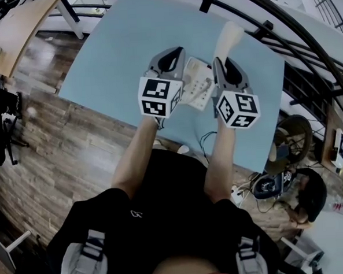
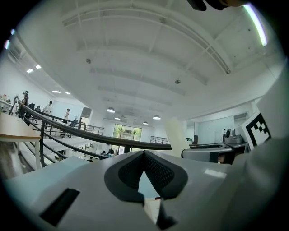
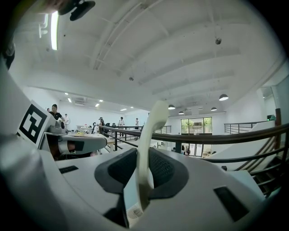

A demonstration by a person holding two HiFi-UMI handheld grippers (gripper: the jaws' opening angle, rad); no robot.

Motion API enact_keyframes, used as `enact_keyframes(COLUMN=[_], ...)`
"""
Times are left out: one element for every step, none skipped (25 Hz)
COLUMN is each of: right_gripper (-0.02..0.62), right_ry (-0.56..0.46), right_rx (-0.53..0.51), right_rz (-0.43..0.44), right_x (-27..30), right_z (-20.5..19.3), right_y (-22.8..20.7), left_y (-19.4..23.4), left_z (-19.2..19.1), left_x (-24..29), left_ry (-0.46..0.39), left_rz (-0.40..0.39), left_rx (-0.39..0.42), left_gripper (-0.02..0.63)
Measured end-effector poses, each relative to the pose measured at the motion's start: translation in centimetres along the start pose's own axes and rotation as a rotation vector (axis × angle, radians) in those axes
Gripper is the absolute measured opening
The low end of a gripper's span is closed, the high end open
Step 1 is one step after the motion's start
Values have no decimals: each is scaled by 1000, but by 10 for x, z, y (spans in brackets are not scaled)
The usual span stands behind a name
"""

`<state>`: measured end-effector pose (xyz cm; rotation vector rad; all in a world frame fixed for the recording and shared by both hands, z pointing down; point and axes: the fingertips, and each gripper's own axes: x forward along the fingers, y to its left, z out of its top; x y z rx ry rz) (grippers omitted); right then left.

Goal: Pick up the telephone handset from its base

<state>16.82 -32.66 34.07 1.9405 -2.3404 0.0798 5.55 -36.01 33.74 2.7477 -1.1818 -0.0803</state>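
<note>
The cream telephone handset (image 1: 230, 36) stands lifted above the light blue table (image 1: 108, 56), and my right gripper (image 1: 220, 62) is shut on it. In the right gripper view the handset (image 3: 151, 131) runs upright between the dark pads of the right gripper (image 3: 144, 162). The white telephone base (image 1: 197, 87) lies on the table between both grippers. My left gripper (image 1: 178, 51) hovers just left of the base; its pads meet at the tips with nothing between them (image 2: 144, 155). From the left gripper view the handset (image 2: 177, 135) shows to the right.
The table's near edge lies just ahead of my body, with wooden floor (image 1: 74, 151) to the left. A dark curved railing (image 1: 305, 44) runs behind the table's far and right sides. Cables and gear (image 1: 273, 185) sit on the floor at the right.
</note>
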Motion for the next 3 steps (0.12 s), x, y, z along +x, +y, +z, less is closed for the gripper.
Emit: enact_keyframes(right_gripper=[78, 78, 78], right_ry=[-1, -1, -2], right_rx=[-1, -3, -4], right_rz=[-1, -2, -3], right_x=[-1, -2, -2], right_z=[1, 2, 3], right_y=[-2, -3, -5], left_y=[-2, -3, -5], left_z=[0, 0, -1], left_x=[0, 1, 1], left_ry=[1, 2, 4], left_rz=[-1, -2, -3], left_rx=[1, 1, 2], left_gripper=[-2, -2, -2])
